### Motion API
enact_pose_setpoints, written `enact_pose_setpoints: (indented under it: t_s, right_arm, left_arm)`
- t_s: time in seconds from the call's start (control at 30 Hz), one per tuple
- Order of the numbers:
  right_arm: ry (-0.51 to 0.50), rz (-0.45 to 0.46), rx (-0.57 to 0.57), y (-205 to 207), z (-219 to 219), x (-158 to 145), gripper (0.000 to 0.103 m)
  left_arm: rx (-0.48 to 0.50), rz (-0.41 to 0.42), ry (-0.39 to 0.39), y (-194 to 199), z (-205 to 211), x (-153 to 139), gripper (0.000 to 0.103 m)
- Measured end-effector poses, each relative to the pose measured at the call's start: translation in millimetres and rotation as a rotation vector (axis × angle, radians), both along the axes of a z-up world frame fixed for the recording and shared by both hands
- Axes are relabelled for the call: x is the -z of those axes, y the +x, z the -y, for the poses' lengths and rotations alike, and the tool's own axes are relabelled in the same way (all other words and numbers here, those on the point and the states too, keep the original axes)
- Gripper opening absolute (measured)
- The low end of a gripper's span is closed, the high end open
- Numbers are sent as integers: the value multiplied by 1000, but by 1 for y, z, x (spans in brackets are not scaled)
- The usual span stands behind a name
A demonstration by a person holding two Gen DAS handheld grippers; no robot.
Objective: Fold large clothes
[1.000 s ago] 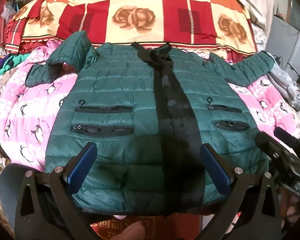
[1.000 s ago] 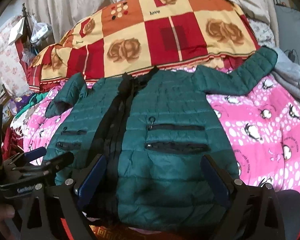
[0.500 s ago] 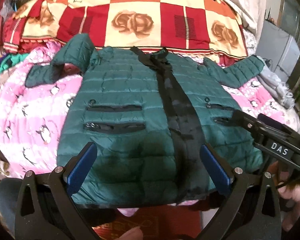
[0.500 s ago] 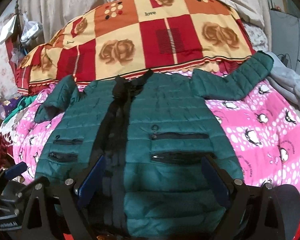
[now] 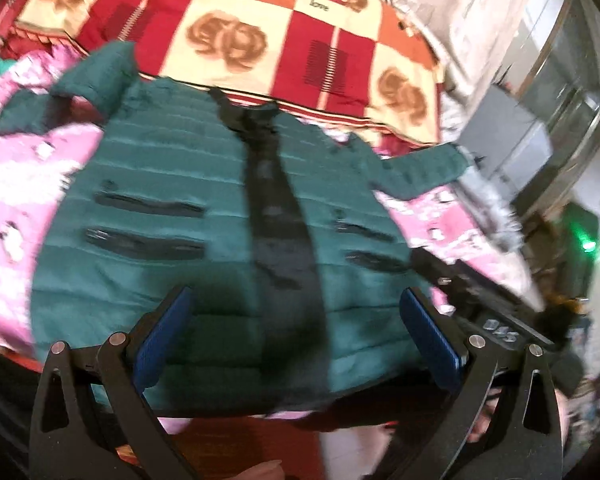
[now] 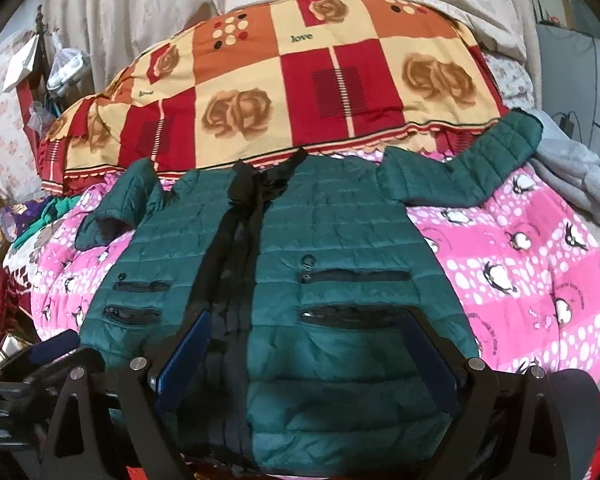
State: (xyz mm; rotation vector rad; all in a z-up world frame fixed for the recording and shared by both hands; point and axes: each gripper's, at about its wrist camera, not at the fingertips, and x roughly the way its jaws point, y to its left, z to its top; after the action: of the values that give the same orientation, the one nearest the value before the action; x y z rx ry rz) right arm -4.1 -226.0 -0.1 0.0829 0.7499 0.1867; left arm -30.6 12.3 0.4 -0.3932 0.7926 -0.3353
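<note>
A dark green quilted jacket (image 5: pixel 180 184) (image 6: pixel 340 248) lies face up on a pink penguin-print quilt (image 6: pixel 532 264), black front placket up the middle, both sleeves spread out. My left gripper (image 5: pixel 296 336) hovers open above the jacket's hem, nothing between its blue pads. My right gripper (image 6: pixel 304 356) also stands open over the hem, right of the placket. In the left wrist view, the right gripper's black body (image 5: pixel 484 308) shows at the jacket's lower right corner. The left gripper's blue-tipped fingers (image 6: pixel 56 348) appear at the lower left of the right wrist view.
A red, cream and orange checked blanket (image 6: pixel 300 80) is piled behind the jacket. Grey clothing (image 6: pixel 576 176) lies by the right sleeve cuff. Mixed clothes (image 6: pixel 40 220) crowd the far left. A grey cabinet (image 5: pixel 512 140) stands beyond the bed on the right.
The left wrist view has swung left and tilted, now blurred by motion. The right wrist view has pulled back slightly, showing more of the jacket. Both grippers stay open.
</note>
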Motion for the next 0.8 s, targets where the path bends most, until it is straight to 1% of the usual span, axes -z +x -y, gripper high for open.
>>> enact_pose_setpoints:
  t_s: [0.03,0.07,0.23,0.43,0.5,0.6,0.7,0.8]
  right_arm:
    - [4,-1,4,1,2,1,95]
    - [9,-5,11,3,5,3,95]
    - [27,-31,12,8,9,14,95]
    - [30,-22,7,10,7,14,95]
    - [27,-12,6,9,6,12,95]
    - [28,-8,4,8,7,11,95]
    - [30,-8,5,8,8,11,95]
    - [37,-7,17,7,11,12,95]
  left_arm:
    - [13,1,-8,0,4,1,103]
    - [24,-3,1,1,8,0,103]
    - [69,8,73,3,20,-6,103]
    - [66,44,112,-4,16,-13,103]
    - [59,54,104,-4,13,-13,103]
    - [33,38,119,-2,11,-10,103]
    - [25,11,137,0,13,-4,103]
    - [31,2,140,1,16,0,103]
